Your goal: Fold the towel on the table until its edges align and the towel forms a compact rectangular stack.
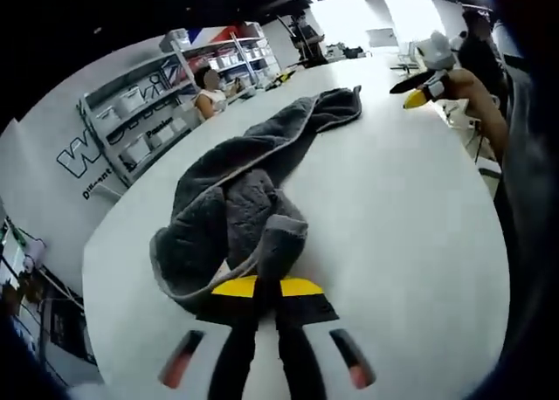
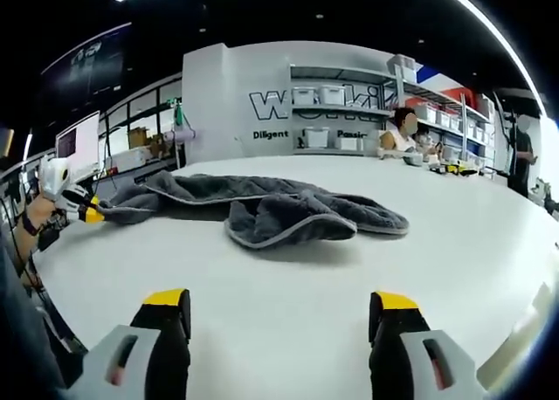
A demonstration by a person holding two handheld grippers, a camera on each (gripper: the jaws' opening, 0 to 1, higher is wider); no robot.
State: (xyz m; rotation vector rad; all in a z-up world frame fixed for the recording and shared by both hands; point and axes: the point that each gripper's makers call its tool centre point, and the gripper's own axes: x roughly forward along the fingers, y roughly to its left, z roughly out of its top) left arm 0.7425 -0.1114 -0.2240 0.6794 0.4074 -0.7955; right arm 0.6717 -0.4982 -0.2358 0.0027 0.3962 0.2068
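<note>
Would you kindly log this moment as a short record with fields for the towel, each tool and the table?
towel: grey towel, crumpled and stretched out in a long heap, not yet folded
left tool: left tool shut on one end of the towel
right tool: right tool open, holding nothing, short of the towel
table: white table, towel lying on it
background: shelving with bins, a seated person at the far side of the table
</note>
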